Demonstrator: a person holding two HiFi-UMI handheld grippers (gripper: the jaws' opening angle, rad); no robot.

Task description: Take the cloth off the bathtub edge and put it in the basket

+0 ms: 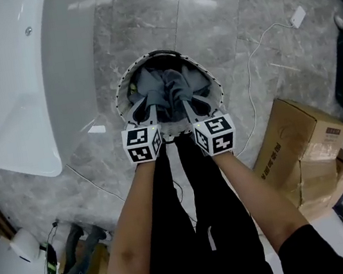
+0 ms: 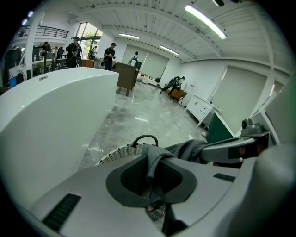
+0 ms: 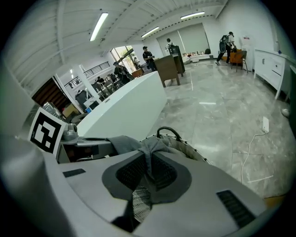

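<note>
A grey cloth hangs bunched over the round white perforated basket on the floor in front of me. My left gripper and right gripper are side by side above the basket's near rim, each shut on a fold of the cloth. In the left gripper view the cloth is pinched between the left gripper's dark pads, above the basket rim. The right gripper view shows the right gripper clamping the cloth in the same way. The white bathtub stands at the left.
The basket's black handle is on its far side. Cardboard boxes sit to the right, with a white cable and plug on the grey marble floor. My black-clad legs are below the grippers. Cluttered gear lies at the lower left.
</note>
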